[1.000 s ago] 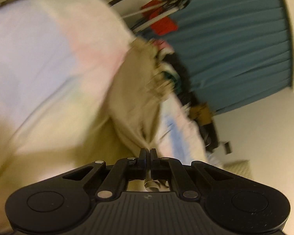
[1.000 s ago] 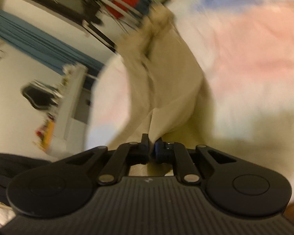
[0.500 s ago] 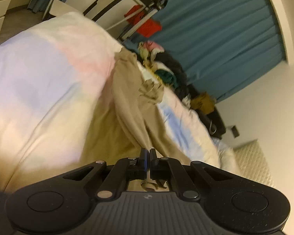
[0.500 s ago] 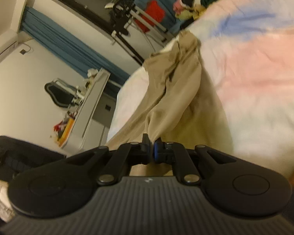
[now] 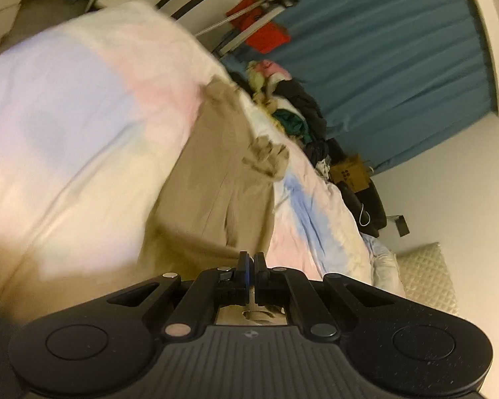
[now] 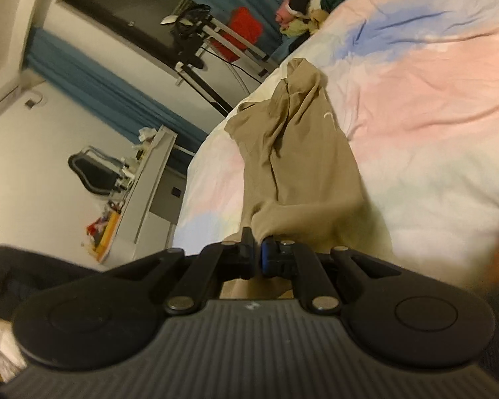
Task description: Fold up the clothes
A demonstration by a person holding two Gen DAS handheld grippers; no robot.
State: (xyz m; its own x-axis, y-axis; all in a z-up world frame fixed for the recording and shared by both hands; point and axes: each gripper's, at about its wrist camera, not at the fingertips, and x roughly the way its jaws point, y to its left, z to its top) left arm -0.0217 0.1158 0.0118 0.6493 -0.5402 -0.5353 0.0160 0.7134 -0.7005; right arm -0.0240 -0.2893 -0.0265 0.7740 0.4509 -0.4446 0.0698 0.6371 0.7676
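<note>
While both of my grippers pinch the near edge of the tan pants [image 5: 229, 179], the cloth stretches away from me over the bed cover [image 5: 66, 126]. My left gripper [image 5: 249, 259] has its jaws squeezed nearly together with a thin bit of tan cloth caught between them. My right gripper [image 6: 257, 244] is the same, with its jaws closed tight on a bunch of the cloth. The pants lie long on the bed, with the near end up in my grip and the far end bunched and wrinkled close to the far edge of the bed.

A pile of other clothes [image 5: 292, 113] sits farther off on the bed, well apart from the pants. Behind it hangs a blue curtain [image 5: 399, 66].

I think I am spreading the pants out or pulling them flat, but this could also be the lift for a fold. I cannot tell which from how things lie.

Either way, my next move needs both grips to stay tight and level, so the cloth does not slip or twist. The far end is crumpled, so it may need a tug to lie smooth.
</note>
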